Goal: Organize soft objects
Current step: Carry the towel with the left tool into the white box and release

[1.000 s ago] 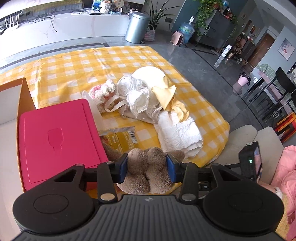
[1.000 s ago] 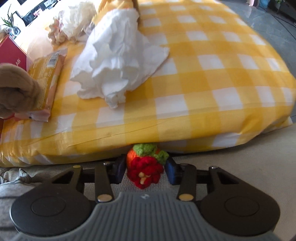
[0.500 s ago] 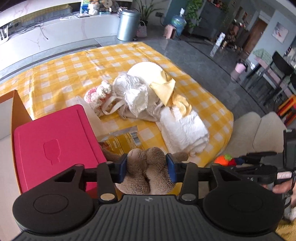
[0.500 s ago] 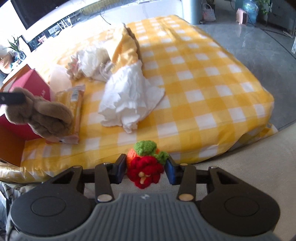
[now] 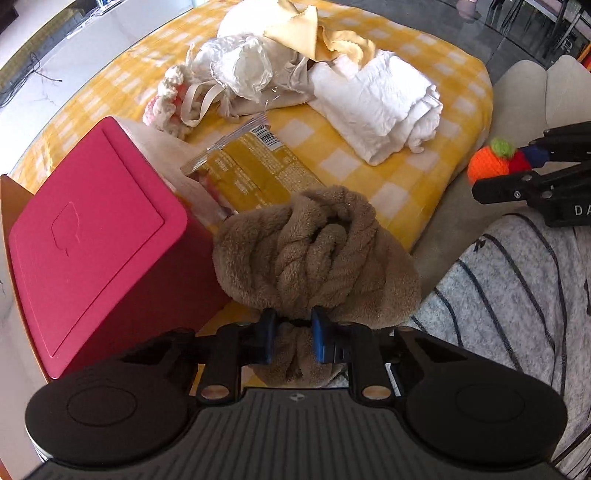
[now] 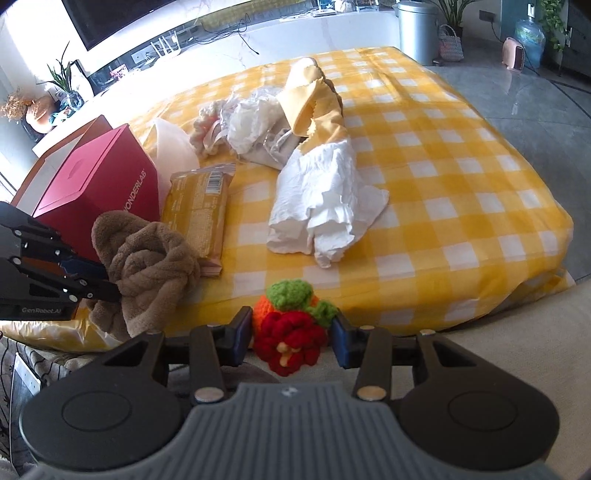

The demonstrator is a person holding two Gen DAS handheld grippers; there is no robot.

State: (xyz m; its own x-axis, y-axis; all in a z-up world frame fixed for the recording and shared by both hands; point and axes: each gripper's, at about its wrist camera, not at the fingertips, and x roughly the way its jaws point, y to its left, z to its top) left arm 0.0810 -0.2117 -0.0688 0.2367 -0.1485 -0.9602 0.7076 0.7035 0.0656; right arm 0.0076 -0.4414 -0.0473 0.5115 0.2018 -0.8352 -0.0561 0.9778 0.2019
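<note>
My left gripper pinches a knotted, fuzzy brown plush towel beside the pink box; my right gripper clamps a crocheted red-orange fruit toy before the checkered desk.

Pink box beside a yellow snack packet — metal bin behind.

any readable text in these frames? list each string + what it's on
"WONDERLAB": side of the red box.
"GenRobot.AI": body of the left gripper, seen from the right wrist.
"D A", cut off at the frame edge: right gripper body.
Yellow snack packet: barcode and print too small to read.
</note>
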